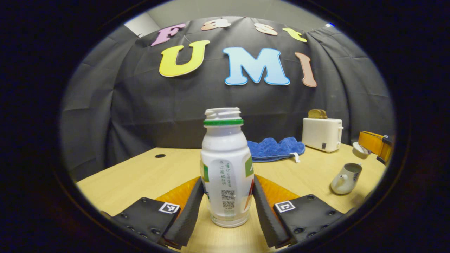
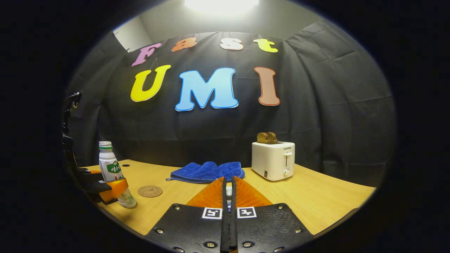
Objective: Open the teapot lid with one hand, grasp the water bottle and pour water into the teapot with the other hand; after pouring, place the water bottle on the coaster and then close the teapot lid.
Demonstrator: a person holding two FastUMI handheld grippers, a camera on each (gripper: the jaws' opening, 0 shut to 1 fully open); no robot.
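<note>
The left gripper [image 1: 227,180] has its jaws closed around the water bottle [image 1: 226,158], with one pad on each side of the lower body. The bottle stands upright on the desk [image 1: 140,175], its base on the wood and its mouth without a cap. In the right gripper view it stands just left of the coaster [image 2: 150,191], not on it.

The right gripper [image 2: 229,182] has its jaws almost fully clenched, and a small white piece sits between them. I judge this to be the teapot lid [image 2: 229,192]. Farther right on the desk, the teapot [image 1: 346,177] stands open.

The smooth, rounded bottle could slide or turn in the low grip if it is tilted, and water would then spill from the open mouth. The base could also catch on the edge of the coaster and tip. The lid is held by a small part only, so it could slip out and fall.
</note>
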